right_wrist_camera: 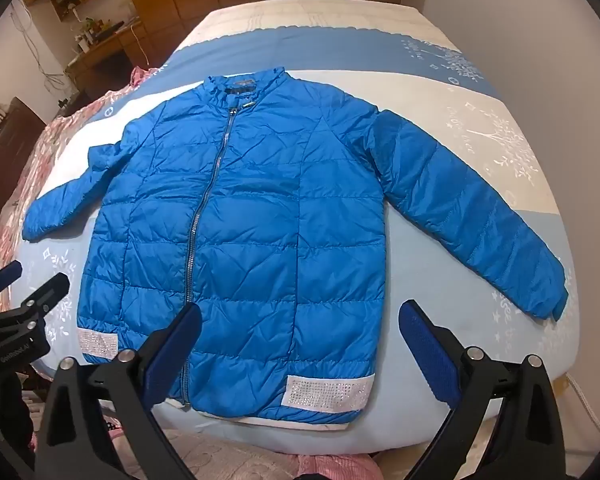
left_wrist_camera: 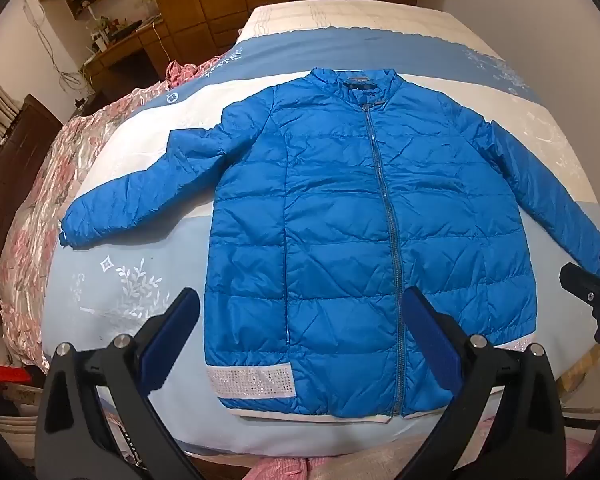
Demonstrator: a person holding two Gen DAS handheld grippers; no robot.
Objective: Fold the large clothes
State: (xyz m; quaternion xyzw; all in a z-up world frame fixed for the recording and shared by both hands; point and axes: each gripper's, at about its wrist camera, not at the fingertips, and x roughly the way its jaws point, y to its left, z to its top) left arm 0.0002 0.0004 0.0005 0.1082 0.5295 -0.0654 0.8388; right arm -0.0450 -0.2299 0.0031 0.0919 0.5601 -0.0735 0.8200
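On the bed (left_wrist_camera: pixel 100 280), the blue jacket (left_wrist_camera: pixel 340 220) lies flat, zipped, sleeves spread. Left gripper (left_wrist_camera: pixel 300 340) and right gripper (right_wrist_camera: pixel 300 344) hover above its hem, jaws wide, holding nothing. Folding looks unstarted; likely next, each takes a sleeve inward.

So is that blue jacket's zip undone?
No, the jacket lies flat on the bed with its zip closed from hem to collar.

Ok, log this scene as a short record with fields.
garment: blue puffer jacket, front up, zipped, unfolded
sleeves: both spread out to the sides
surface: bed cover, blue and white
hem trim: sparkly white bands at both lower corners
left tool: open, above the hem, holding nothing
right tool: open, above the hem, holding nothing
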